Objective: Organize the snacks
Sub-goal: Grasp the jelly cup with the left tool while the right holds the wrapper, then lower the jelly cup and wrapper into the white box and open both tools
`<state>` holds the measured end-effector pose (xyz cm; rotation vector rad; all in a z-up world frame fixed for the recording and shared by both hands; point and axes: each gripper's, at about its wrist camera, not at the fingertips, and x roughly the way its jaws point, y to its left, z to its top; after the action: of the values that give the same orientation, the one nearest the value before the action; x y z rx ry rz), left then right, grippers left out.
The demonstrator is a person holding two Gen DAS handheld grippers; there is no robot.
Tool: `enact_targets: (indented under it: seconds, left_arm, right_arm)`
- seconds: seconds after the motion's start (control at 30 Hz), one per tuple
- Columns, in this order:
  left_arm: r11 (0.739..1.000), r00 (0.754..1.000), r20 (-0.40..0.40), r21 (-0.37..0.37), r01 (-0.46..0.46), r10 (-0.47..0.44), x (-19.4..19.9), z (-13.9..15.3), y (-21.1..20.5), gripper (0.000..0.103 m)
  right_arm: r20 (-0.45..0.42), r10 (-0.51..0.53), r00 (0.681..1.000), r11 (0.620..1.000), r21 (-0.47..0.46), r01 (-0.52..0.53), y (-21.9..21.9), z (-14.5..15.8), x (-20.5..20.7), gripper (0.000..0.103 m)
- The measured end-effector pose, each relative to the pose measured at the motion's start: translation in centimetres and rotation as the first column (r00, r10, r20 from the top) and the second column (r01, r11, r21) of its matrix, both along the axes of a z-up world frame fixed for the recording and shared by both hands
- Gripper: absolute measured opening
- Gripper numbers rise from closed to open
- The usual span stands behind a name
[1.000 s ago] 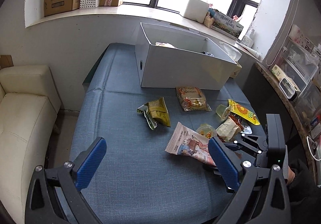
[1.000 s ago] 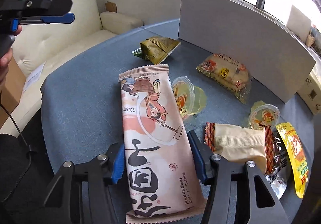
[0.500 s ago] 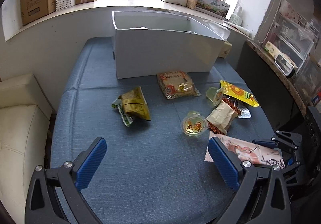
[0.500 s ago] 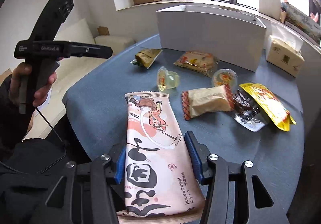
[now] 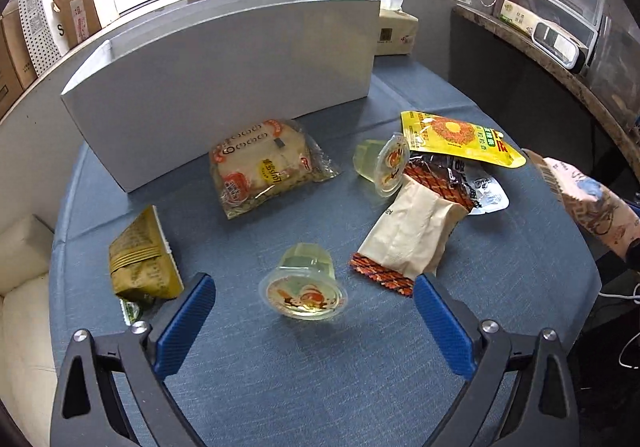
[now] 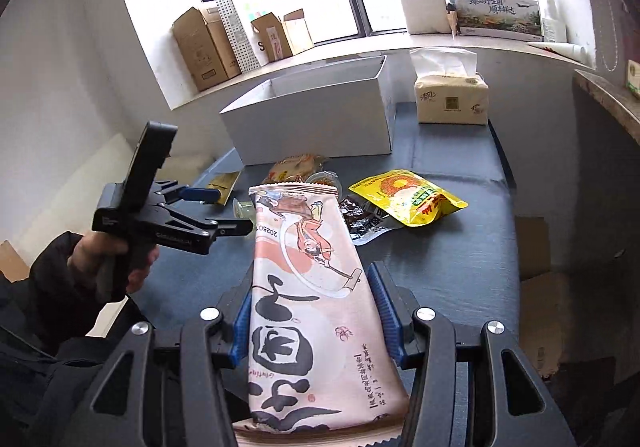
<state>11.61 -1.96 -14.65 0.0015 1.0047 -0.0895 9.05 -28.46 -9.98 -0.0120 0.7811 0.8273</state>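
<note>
My right gripper (image 6: 316,311) is shut on a long pink snack pack (image 6: 308,279) and holds it above the blue table; the pack's end shows in the left wrist view (image 5: 576,191). My left gripper (image 5: 312,323) is open and empty, low over a jelly cup (image 5: 304,287). On the table lie an olive packet (image 5: 140,259), a clear cracker bag (image 5: 264,171), a second jelly cup (image 5: 380,163), a beige wafer pack (image 5: 412,235), a dark packet (image 5: 480,187) and a yellow pouch (image 5: 460,139). The white box (image 5: 224,75) stands behind them.
A tissue pack (image 6: 450,99) stands on the table right of the white box (image 6: 316,119). Cardboard boxes (image 6: 208,43) line the windowsill. A cream sofa (image 5: 20,287) is left of the table. A counter (image 5: 560,59) with containers runs along the right.
My right gripper has lifted the pink pack up and back from the table. My left gripper has moved forward and down, close to the near jelly cup.
</note>
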Motion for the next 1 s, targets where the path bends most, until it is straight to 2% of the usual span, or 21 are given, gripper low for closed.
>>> enact_targets:
  seconds: [0.03,0.07,0.1,0.2,0.4,0.5,0.57,0.73,0.9,1.0]
  left_arm:
    - [1.000,1.000,-0.014,-0.002,0.000,0.000,0.3,-0.4,0.1,0.068]
    - [1.000,0.999,-0.035,0.016,-0.011,0.011,0.6,-0.9,0.2,0.055]
    - [1.000,0.998,-0.054,0.014,-0.010,0.011,0.8,-1.2,0.4,0.052]
    - [0.998,0.999,-0.050,-0.063,-0.003,0.000,0.5,-1.1,1.4,0.051]
    - [0.989,1.000,-0.008,-0.143,-0.020,0.019,-1.6,1.0,3.2,0.051]
    - [0.982,0.998,0.035,-0.181,-0.045,0.052,-3.3,3.7,4.3,0.051]
    - [0.976,0.993,0.091,-0.213,-0.051,0.072,-4.7,6.3,5.0,0.051]
    - [0.970,0.967,0.228,-0.234,-0.060,0.115,-6.5,12.9,6.7,0.051]
    - [0.967,0.947,0.287,-0.243,-0.076,0.146,-4.0,17.0,8.9,0.051]
    - [0.963,0.946,0.276,-0.250,-0.100,0.170,-0.6,18.5,10.4,0.051]
  right_arm:
    - [-0.003,0.000,1.000,1.000,0.006,0.000,-0.2,-0.1,0.0,0.056]
    - [-0.005,-0.006,1.000,1.000,0.011,0.006,-0.3,-0.1,0.1,0.056]
    - [-0.010,-0.011,1.000,1.000,0.014,0.011,-0.3,-0.2,0.2,0.056]
    - [-0.017,-0.012,1.000,0.999,0.030,0.013,-0.5,-0.3,0.2,0.056]
    - [-0.023,-0.001,1.000,0.998,0.057,0.003,-0.1,-0.3,0.2,0.056]
    - [-0.018,-0.002,1.000,0.997,0.075,0.003,0.3,0.2,0.6,0.056]
    - [-0.016,-0.006,1.000,0.995,0.099,0.008,0.6,0.8,1.1,0.056]
    - [0.010,-0.019,1.000,0.988,0.155,0.017,2.1,3.1,2.7,0.056]
    - [0.075,-0.010,0.997,0.979,0.202,-0.005,5.1,6.6,5.6,0.056]
    - [0.072,-0.024,0.997,0.980,0.199,0.010,7.9,8.3,9.2,0.056]
